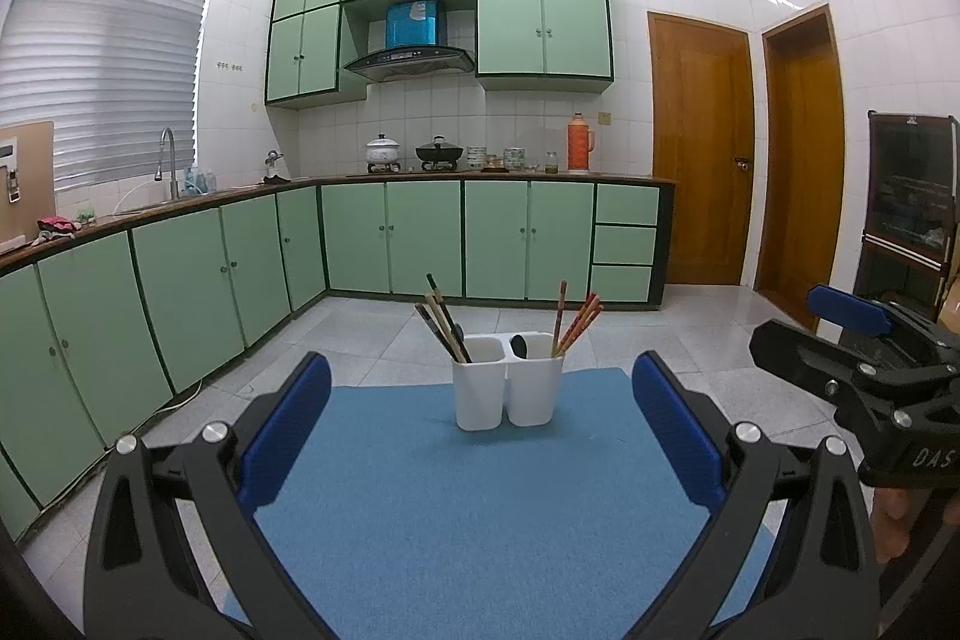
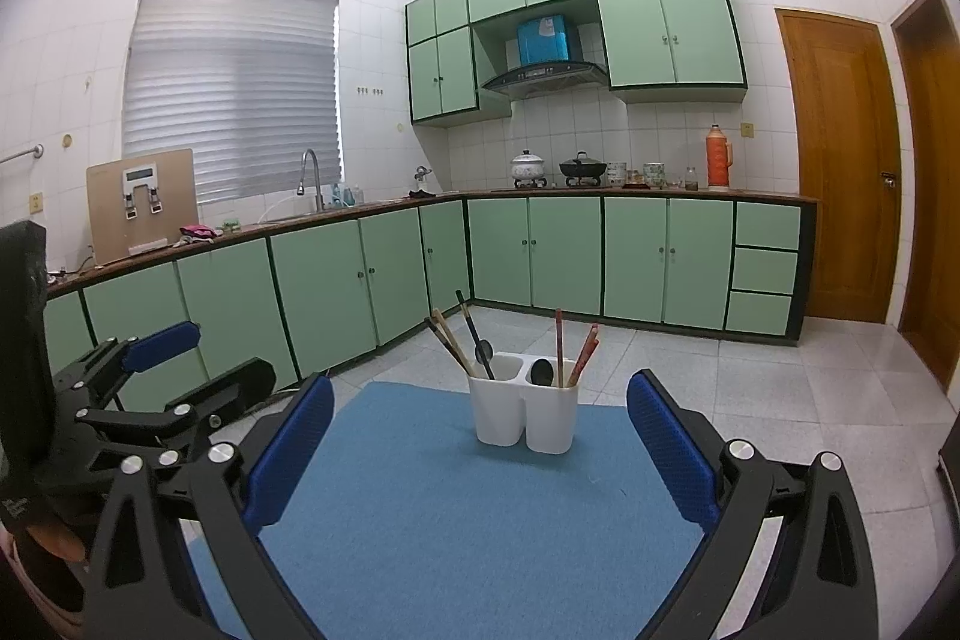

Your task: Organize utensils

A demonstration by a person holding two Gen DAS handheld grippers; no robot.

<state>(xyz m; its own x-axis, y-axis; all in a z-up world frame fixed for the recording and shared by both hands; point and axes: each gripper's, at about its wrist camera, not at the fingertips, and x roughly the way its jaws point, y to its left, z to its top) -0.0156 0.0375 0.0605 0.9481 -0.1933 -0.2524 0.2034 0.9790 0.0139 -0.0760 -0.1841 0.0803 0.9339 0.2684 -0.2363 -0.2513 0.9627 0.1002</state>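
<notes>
A white two-compartment utensil holder [image 1: 507, 388] [image 2: 523, 412] stands at the far end of a blue mat [image 1: 480, 490] [image 2: 468, 508]. Its left compartment holds dark and tan chopsticks [image 1: 441, 322] [image 2: 450, 343] and a black spoon [image 2: 477, 340]. Its right compartment holds red chopsticks [image 1: 576, 319] [image 2: 576, 349] and a black spoon [image 1: 519, 345] [image 2: 542, 372]. My left gripper [image 1: 480, 436] is open and empty, well short of the holder. My right gripper [image 2: 480, 442] is open and empty, also short of it. Each gripper shows at the side of the other's view [image 1: 852, 340] [image 2: 162, 370].
Green floor cabinets [image 1: 390, 238] [image 2: 540, 250] run along the left and back walls under a counter with a sink, pots and an orange thermos [image 1: 579, 142]. Wooden doors [image 1: 702, 154] stand at the right. A dark rack [image 1: 912, 196] is at the far right. Grey tiled floor surrounds the mat.
</notes>
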